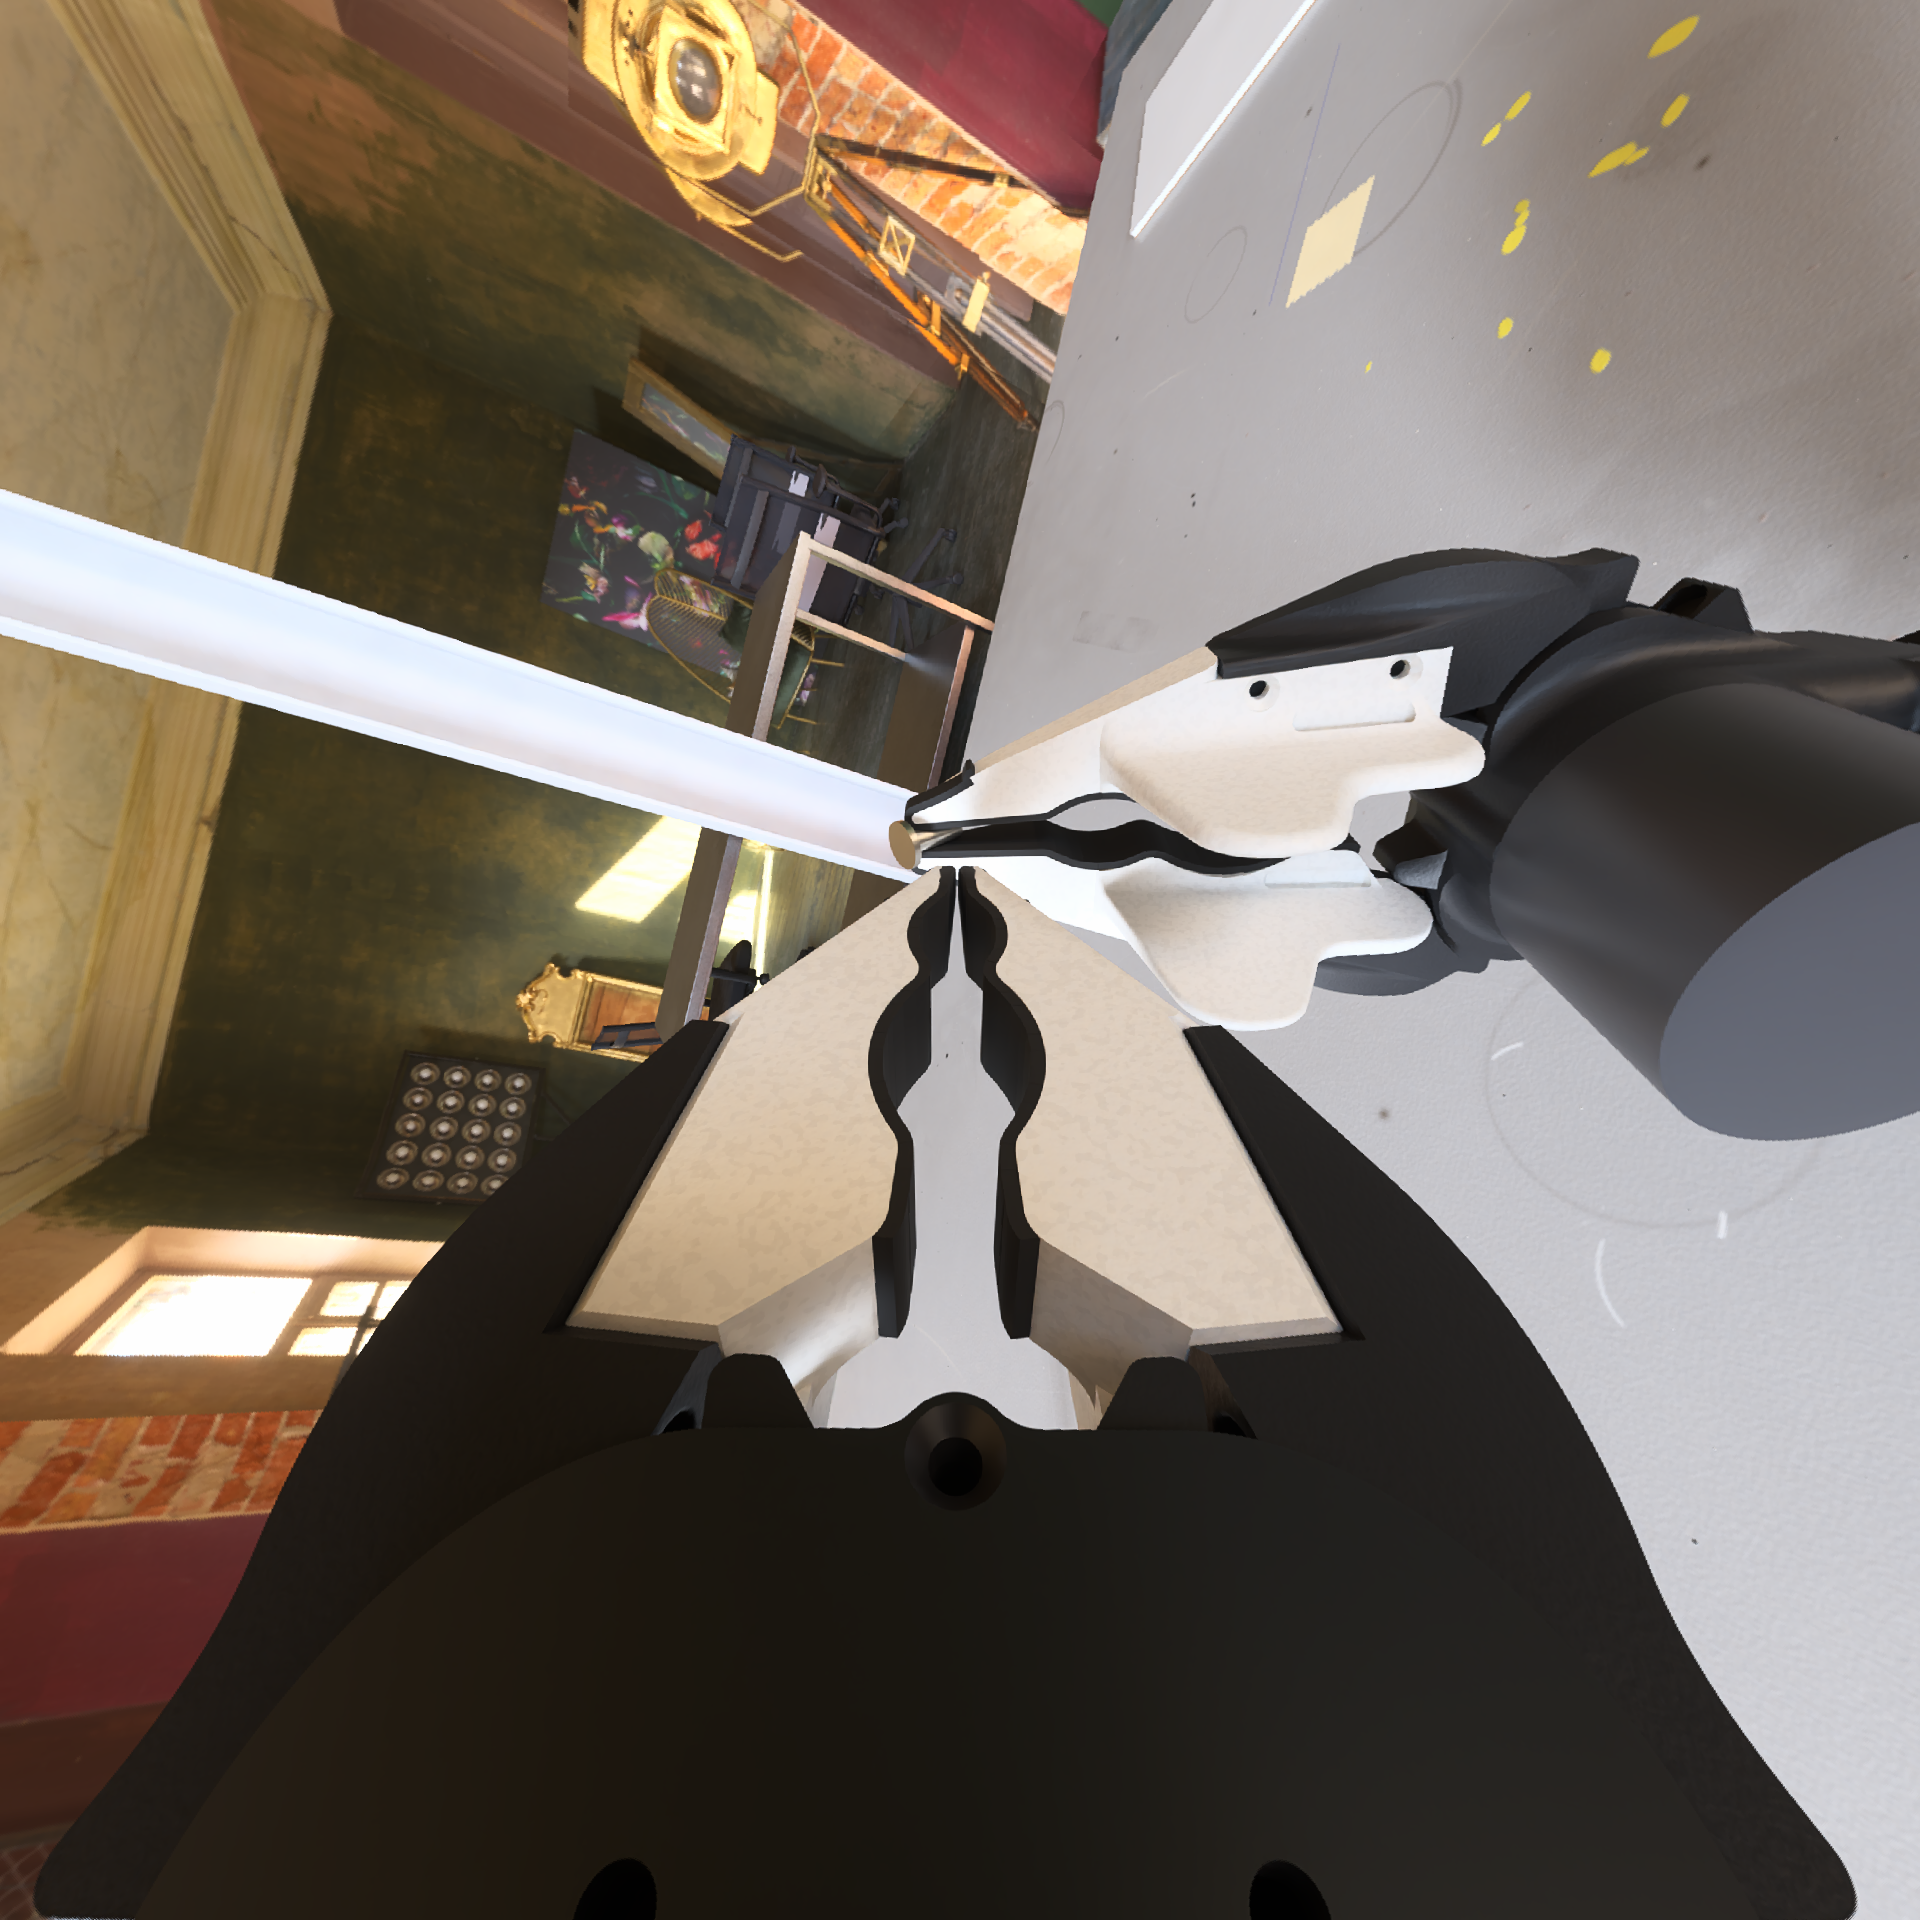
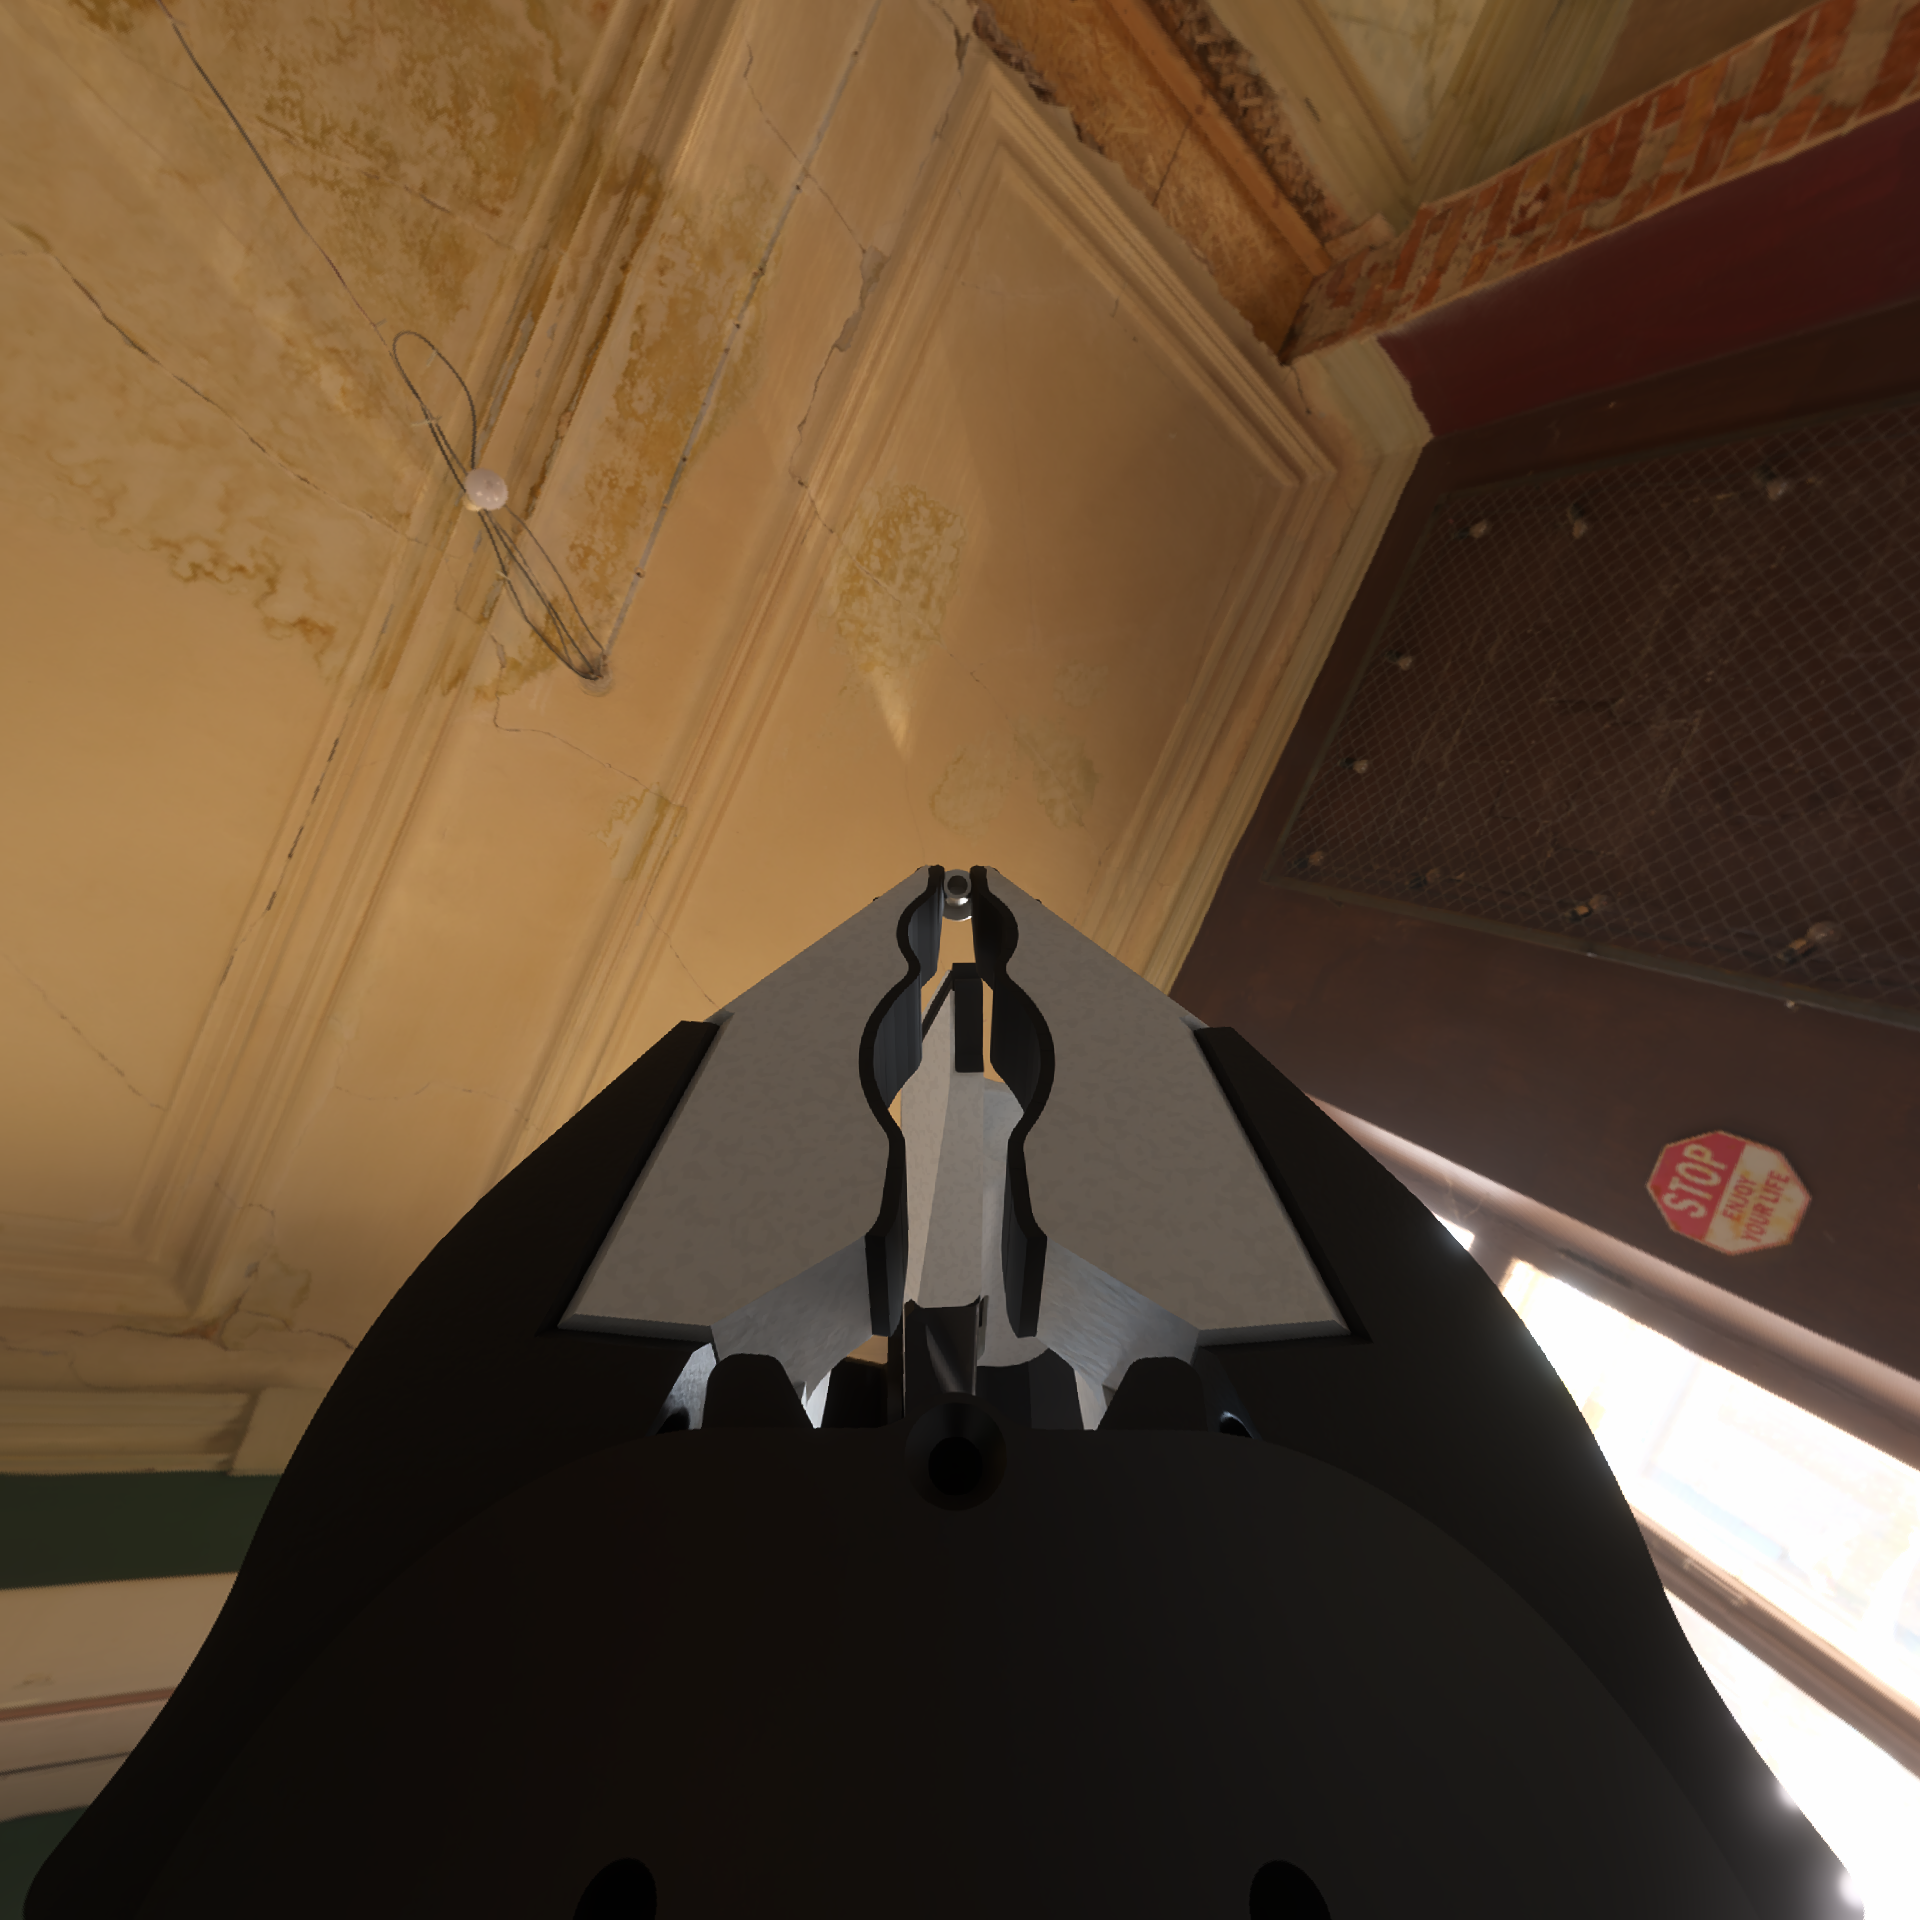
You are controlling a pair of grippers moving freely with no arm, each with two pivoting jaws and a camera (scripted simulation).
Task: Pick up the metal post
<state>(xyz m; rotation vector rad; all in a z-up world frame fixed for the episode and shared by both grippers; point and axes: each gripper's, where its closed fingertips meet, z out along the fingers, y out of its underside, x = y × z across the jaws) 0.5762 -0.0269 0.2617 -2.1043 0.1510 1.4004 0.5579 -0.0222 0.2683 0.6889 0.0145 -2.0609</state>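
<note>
The metal post is a long pale rod that runs from the left edge to the middle of the left wrist view, off the table. My right gripper comes in from the right and is shut on the rod's near end. In the right wrist view the post shows only as a small round metal end between the tips of my right gripper, which points up at the ceiling. My left gripper is shut, its tips just below the rod's end; nothing shows between them.
A grey table top fills the right side of the left wrist view, with yellow spots, a cream square patch and a white slab at its far end. A room with furniture lies beyond its edge.
</note>
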